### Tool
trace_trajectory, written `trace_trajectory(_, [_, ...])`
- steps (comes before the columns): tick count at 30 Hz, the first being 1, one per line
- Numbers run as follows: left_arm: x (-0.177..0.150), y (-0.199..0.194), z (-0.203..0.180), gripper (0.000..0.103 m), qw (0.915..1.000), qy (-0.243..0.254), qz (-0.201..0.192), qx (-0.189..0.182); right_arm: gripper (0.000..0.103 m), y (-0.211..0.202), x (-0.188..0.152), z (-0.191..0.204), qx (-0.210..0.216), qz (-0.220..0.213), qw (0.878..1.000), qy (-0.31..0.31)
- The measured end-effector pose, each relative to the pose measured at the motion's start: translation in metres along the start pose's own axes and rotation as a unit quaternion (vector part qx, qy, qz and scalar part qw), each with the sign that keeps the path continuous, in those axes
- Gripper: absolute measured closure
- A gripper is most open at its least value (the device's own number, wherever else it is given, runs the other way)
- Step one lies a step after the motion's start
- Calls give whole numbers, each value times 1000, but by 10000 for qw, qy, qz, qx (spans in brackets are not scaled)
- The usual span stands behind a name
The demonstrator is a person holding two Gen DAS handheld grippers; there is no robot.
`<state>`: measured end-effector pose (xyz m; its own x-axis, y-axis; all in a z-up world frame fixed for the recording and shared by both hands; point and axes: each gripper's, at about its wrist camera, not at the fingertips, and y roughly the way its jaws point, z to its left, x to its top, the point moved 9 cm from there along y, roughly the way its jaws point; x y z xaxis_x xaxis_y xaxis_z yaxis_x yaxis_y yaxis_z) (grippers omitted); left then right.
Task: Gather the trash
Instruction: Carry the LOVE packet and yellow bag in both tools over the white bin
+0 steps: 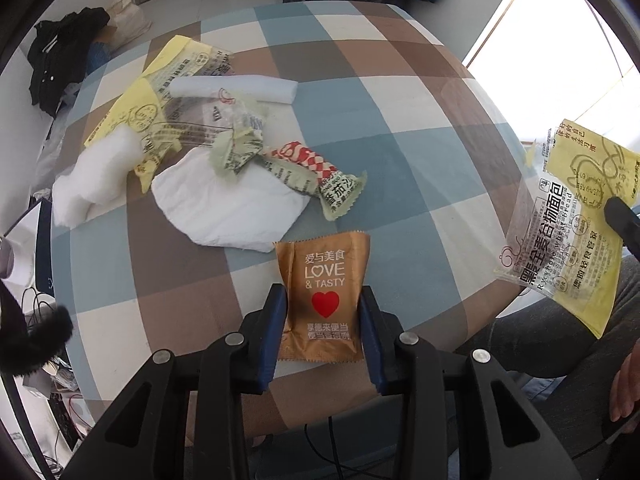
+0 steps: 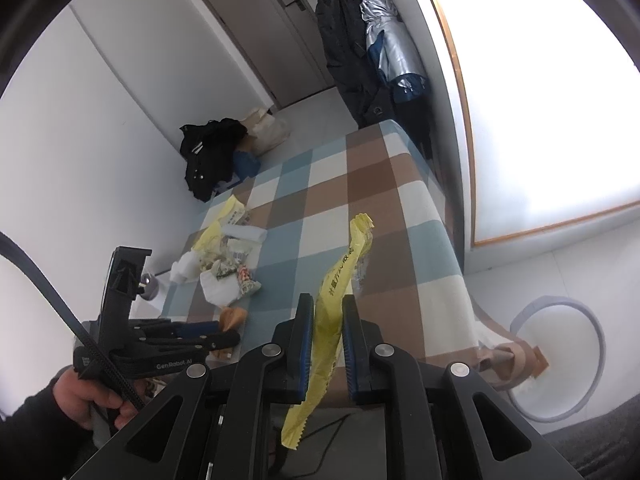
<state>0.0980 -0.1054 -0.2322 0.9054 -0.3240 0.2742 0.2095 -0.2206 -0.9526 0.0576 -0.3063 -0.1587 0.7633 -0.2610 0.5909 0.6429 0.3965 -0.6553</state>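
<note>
The left gripper (image 1: 324, 312) has its two blue-padded fingers (image 1: 276, 320) pressed against the side edges of one flat golden-brown foil sachet (image 1: 324, 292) printed with white lettering and a red heart. The sachet lies near the front edge of the table, which is covered with a checked cloth of blue, brown and cream squares (image 1: 400, 128).

The right gripper (image 2: 325, 344) is closed on one yellow-and-clear plastic bread wrapper (image 2: 336, 292), seen edge-on in the right wrist view, rising above the fingers and hanging below them. In the left wrist view the same wrapper (image 1: 568, 232) hangs off the right side of the table, above the person's grey trouser leg (image 1: 560, 340).

The rest of the trash sits in one pile on the far left part of the cloth:
- one more yellow-and-clear wrapper (image 1: 136, 104), lying flat;
- one white rolled tissue (image 1: 240, 88) across it;
- two crumpled white tissues, one at the table's left edge (image 1: 92, 176) and one broad one nearer the middle (image 1: 228, 208);
- one red-and-white checked snack wrapper with pale green ends (image 1: 320, 176);
- crumpled pale green and clear wrappers (image 1: 236, 140), tangled so that their number cannot be told.

On the floor to the right of the table stands one round grey-rimmed bin with a white liner (image 2: 560, 356).
</note>
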Motion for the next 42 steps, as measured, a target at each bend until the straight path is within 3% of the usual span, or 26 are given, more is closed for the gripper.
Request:
trace_trajectory(8, [-3,-23,7,72,9990,-239,-169,-343,93,1,0,11,383,-1,9993,45])
trace_trajectory(13, [1,-52,2,72,9972,-248,-524,-477,94,-6,3,20,672,-83,9976,111])
trace_trajectory(22, [37,-106,-40,72,9887,-22,-1321,-705,94,-68,49,15,737,-789,9941,49])
trace_trajectory(31, [91,-133,-141,72,9725,573,-1823,-1333,94,-164,98,-36,168,-1636,9864,26])
trace_trajectory(37, [112,-122,-216,72,9639,1049,-1682,-1779,94,-197,100,-97,-491,-1823,9816,294])
trace_trajectory(42, [120,-91,-273,72,9573,1380,-1305,-2181,94,-199,80,-163,-979,-1672,9779,789])
